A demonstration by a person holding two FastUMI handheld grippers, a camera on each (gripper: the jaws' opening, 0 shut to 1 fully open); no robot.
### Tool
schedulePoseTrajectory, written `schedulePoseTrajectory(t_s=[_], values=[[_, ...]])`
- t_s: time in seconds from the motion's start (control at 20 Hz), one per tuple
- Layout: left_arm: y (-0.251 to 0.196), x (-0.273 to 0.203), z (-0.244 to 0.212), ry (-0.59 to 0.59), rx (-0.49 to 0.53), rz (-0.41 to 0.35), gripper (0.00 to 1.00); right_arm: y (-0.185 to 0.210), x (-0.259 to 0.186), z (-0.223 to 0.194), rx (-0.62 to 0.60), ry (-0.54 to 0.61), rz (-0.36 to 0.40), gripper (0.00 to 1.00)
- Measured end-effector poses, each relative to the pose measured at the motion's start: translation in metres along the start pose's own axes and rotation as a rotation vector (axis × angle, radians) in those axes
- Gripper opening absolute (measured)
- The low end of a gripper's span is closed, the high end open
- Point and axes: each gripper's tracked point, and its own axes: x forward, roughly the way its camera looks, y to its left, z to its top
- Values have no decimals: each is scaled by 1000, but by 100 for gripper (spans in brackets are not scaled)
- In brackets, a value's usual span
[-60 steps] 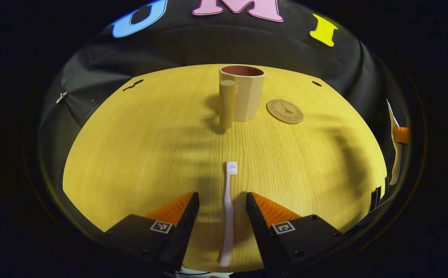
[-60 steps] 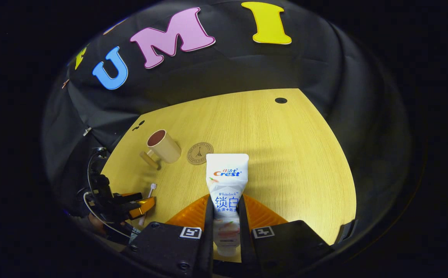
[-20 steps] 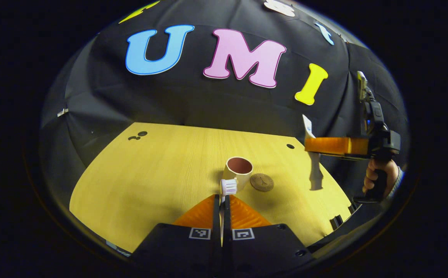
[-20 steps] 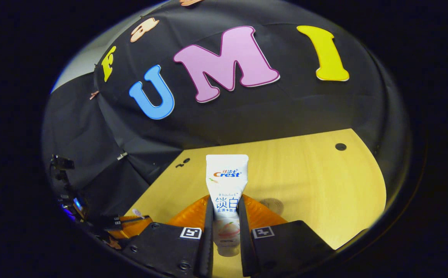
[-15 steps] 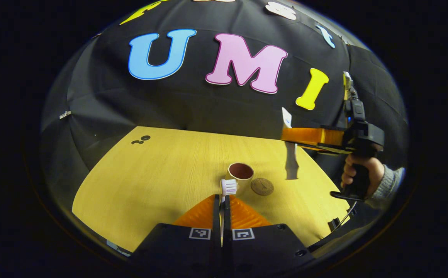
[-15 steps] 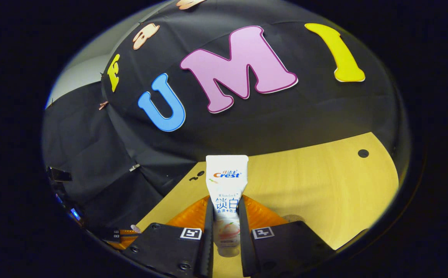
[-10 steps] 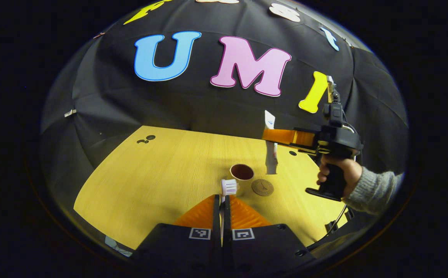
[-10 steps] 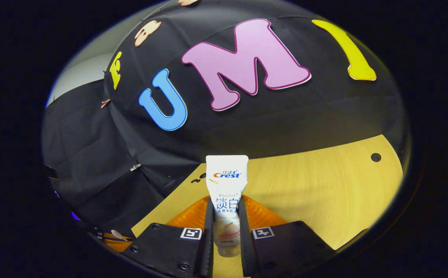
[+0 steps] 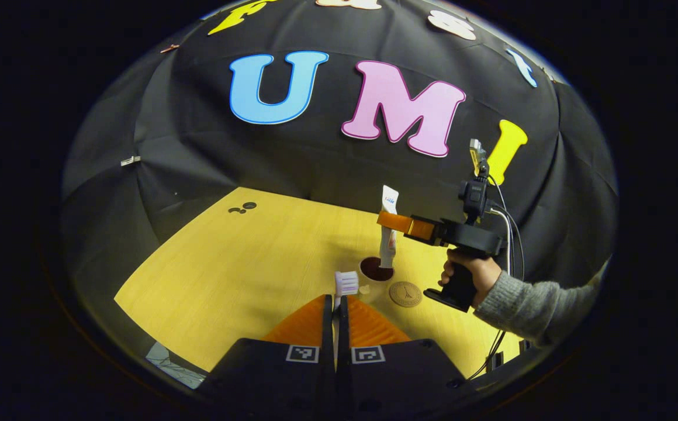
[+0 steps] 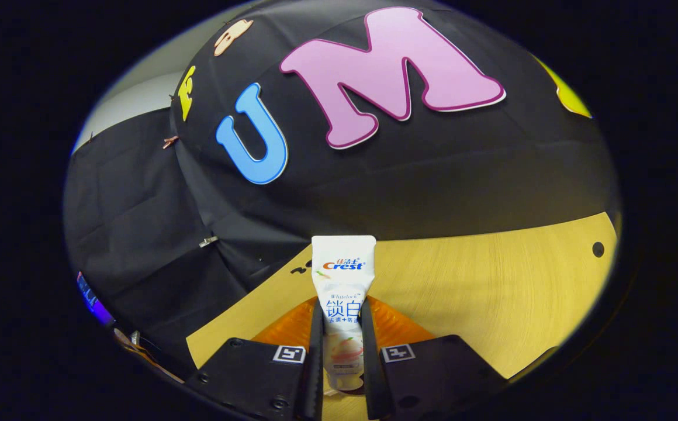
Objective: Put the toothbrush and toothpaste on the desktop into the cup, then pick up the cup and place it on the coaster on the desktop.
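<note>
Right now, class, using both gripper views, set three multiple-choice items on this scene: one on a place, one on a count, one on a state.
1. Where does the coaster lie?
A. beside the cup
B. under the cup
C. inside the cup

2. How many grippers hold something?
A. none
B. one
C. two

3. How does the toothpaste hang?
A. flat on the table
B. upright over the cup
C. dropped on the coaster

Answers: 1 A, the disc lies bare beside it. 2 C, the left gripper clamps the toothbrush, and the right gripper the tube. 3 B, its lower end meets the cup's mouth.
</note>
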Motion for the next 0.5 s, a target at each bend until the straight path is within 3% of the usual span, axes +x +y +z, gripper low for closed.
schedulePoseTrajectory(t_s=[0.45, 0.5], values=[[-10, 21, 8, -29, -45, 45, 6, -4, 11, -41, -90, 80, 43, 32], [-11, 21, 8, -31, -47, 47, 6, -4, 11, -43, -95, 85, 47, 27]])
